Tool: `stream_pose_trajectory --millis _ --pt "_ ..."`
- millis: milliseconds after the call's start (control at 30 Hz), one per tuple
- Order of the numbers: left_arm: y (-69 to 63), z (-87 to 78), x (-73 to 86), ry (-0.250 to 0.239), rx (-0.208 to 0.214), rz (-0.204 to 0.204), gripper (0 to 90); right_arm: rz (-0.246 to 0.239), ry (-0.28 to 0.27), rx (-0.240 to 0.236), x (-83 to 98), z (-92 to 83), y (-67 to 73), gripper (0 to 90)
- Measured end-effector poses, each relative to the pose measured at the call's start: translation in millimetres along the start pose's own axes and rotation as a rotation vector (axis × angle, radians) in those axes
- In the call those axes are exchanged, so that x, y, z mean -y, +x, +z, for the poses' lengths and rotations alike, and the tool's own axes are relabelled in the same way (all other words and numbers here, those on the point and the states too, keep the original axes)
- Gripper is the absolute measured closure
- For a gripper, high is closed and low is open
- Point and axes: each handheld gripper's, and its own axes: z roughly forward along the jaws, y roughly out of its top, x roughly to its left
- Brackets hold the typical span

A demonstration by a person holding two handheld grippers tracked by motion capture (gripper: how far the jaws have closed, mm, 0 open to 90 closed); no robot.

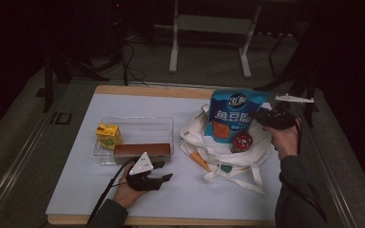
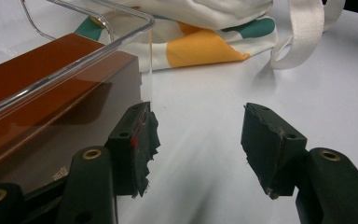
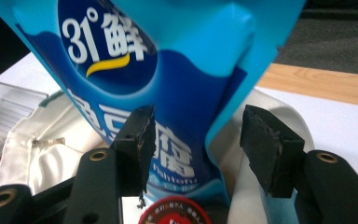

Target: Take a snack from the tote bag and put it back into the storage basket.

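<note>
A tall blue snack bag (image 1: 233, 111) (image 3: 168, 56) stands upright in a white tote bag (image 1: 209, 142) (image 3: 28, 154), beside a round red-lidded tin (image 1: 242, 141) (image 3: 175, 214). My right gripper (image 1: 259, 116) (image 3: 196, 140) is at the bag's right side. Its jaws are open, and the bag's right edge lies between them with a gap to the right pad. My left gripper (image 1: 166, 170) (image 2: 196, 144) rests low on the mat, open and empty, just off the front right corner of a clear tray (image 1: 138, 122) (image 2: 74, 70). The tray holds a brown box (image 1: 141, 149) (image 2: 23, 79).
A yellow juice carton (image 1: 108, 135) sits in the tray's left end. The tote's straps (image 2: 303, 32) trail toward the front of the white mat (image 1: 190, 194). A wooden table edge (image 3: 317, 81) runs along the back, with metal stand legs (image 1: 173, 52) on the floor beyond.
</note>
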Motion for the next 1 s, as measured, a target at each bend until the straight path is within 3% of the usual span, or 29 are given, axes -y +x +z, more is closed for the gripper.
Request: stream_pose_trajectory --millis 167,300,633,700,833,1000 --pt "-2.0 0.3 0.0 0.005 -0.005 0.022 43.4 0.032 -0.015 -0.041 -4.2 8.8 -1.7 47.6" --pt "-2.1 0.3 0.0 0.005 -0.006 0.023 43.4 0.023 -0.006 -0.05 -7.0 20.4 1.3 47.2" --pt "-1.8 1.3 -0.3 0.014 0.0 0.02 42.9 0.056 -0.09 -0.106 -9.8 26.2 3.2 45.8" --pt "-1.5 1.6 -0.4 0.017 0.001 0.018 42.9 0.068 -0.107 -0.131 -8.4 26.5 3.0 49.2" --pt "-1.3 2.0 -0.7 0.023 0.004 0.019 42.8 0.082 -0.126 -0.192 -6.9 25.3 1.3 67.5" --pt "-1.6 2.7 -0.8 0.027 0.003 0.02 42.9 0.074 -0.116 -0.211 -8.4 24.5 4.0 79.5"
